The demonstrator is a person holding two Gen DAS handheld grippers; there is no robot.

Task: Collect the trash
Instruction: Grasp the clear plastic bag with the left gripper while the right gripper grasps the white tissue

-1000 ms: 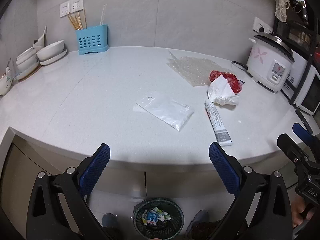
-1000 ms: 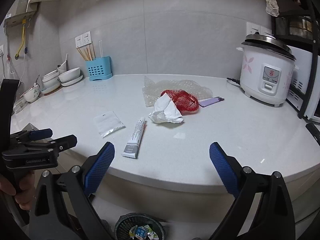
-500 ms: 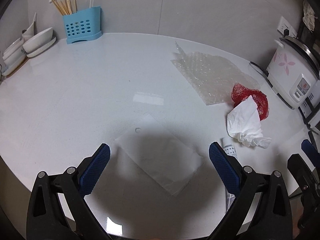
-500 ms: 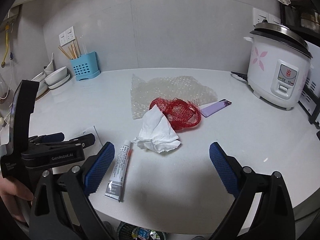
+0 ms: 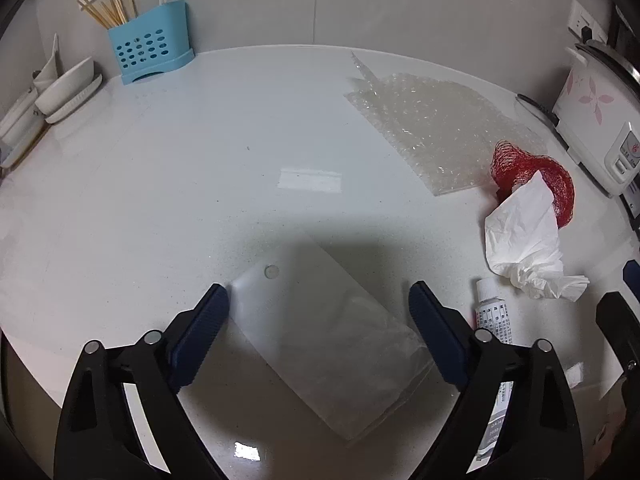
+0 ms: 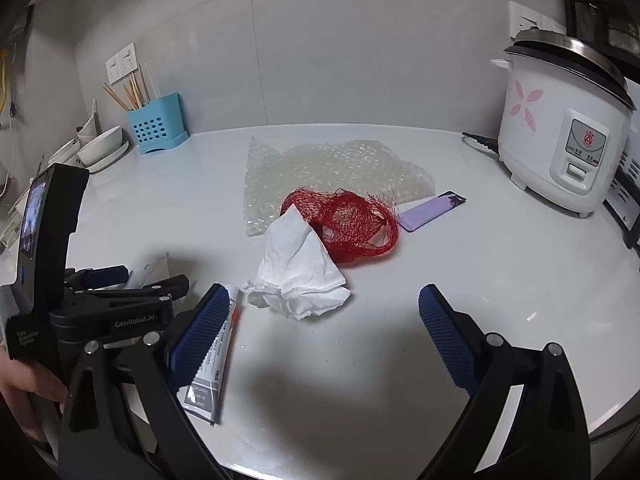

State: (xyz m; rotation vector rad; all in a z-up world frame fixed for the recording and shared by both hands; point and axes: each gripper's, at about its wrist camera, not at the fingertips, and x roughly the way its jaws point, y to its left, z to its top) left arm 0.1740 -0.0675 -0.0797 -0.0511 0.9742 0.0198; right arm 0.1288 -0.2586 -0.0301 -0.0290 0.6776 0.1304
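My left tongs (image 5: 316,332) have swung in from the tabletop (image 5: 160,200) edge and now straddle the flat clear plastic bag (image 5: 328,344), jaws closing but not pinching it yet. Right tongs (image 6: 324,332) hang wide and empty, now closer to the crumpled tissue (image 6: 298,276) and tube (image 6: 218,356). Looks like the bag gets grabbed first.
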